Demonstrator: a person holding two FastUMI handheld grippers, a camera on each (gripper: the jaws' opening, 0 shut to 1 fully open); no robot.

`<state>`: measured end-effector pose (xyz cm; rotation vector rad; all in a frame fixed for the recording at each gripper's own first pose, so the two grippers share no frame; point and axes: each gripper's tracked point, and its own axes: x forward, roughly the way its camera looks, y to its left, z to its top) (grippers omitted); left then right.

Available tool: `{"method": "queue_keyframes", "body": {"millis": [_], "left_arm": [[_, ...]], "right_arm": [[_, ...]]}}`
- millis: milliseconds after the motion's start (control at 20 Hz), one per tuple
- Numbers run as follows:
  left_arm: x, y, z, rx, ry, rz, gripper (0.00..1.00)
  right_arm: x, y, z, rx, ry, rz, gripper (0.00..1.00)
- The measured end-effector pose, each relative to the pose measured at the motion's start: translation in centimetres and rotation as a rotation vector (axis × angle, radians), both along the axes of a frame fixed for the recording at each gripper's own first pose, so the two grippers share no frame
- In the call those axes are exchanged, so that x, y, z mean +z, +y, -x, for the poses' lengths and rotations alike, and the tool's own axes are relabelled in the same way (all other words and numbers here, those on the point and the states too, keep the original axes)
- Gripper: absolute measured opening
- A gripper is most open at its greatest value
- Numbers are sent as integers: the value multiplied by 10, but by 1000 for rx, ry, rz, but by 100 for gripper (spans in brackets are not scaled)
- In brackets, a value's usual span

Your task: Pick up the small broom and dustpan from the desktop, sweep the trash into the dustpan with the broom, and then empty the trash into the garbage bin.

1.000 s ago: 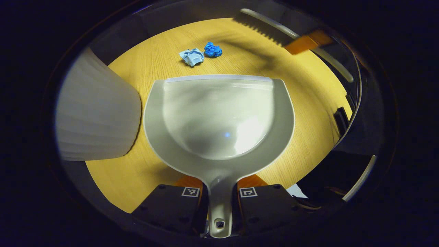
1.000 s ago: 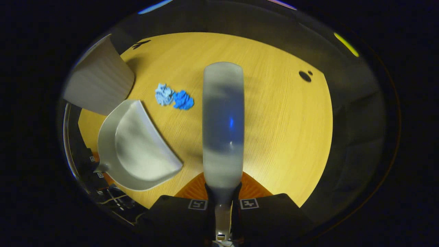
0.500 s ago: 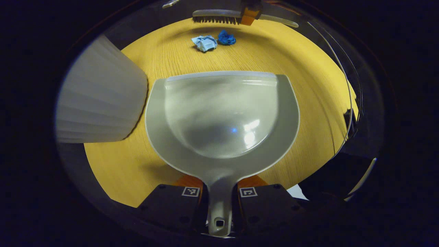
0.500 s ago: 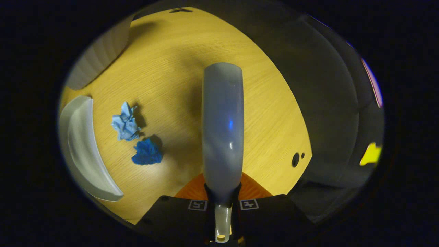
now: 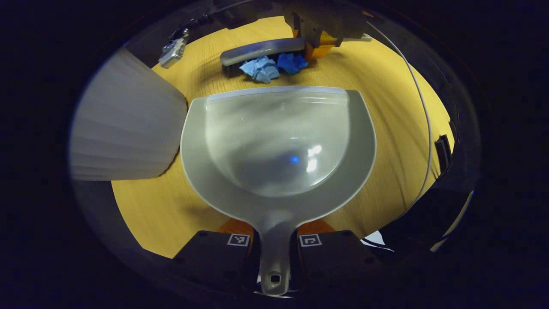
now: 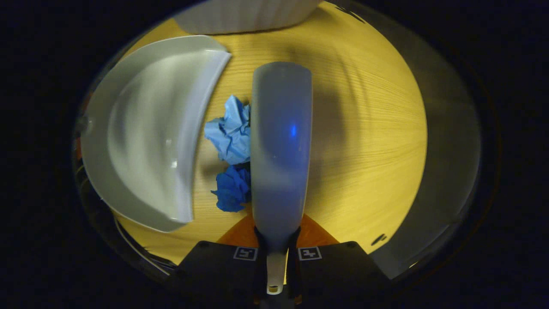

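Blue paper wads point(image 5: 274, 66) now against broom point(image 6: 281, 146)

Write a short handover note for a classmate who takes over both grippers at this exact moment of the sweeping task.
Left gripper: shut on the dustpan handle, pan empty, its lip facing the trash.
Right gripper: shut on the broom handle, broom head against the far side of the trash.
Light blue paper wad and dark blue paper wad lie on the desk between broom and pan lip.
The white ribbed garbage bin stands beside the pan.
Done: both tools picked up.
Left: sweep wads in, tip into bin.
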<state>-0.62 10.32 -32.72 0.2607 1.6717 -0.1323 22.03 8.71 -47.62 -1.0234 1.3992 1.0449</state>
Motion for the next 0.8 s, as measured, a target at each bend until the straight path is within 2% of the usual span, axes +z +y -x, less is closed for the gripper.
{"method": "queue_keyframes", "body": {"millis": [50,100,250,300,350,500,700,800], "left_arm": [[11,0,5,-29,-28,14,26],[0,2,1,-31,-13,14,26],[2,1,2,-20,23,-8,26],[2,-1,0,-25,17,-5,25],[2,1,2,-29,17,-4,25],[-2,2,-1,-45,-25,-5,26],[4,-2,-14,-71,-135,18,25],[11,-5,-23,-93,-212,27,26]], "right_arm": [[3,2,15,-17,77,-25,20],[4,-2,12,-56,125,-45,19],[19,18,34,-303,378,-180,20],[24,23,41,-365,457,-218,20],[27,24,49,-369,509,-237,20],[21,17,25,-416,426,-288,19],[58,0,12,-564,401,-455,19],[85,-11,2,-677,351,-572,19]]}}
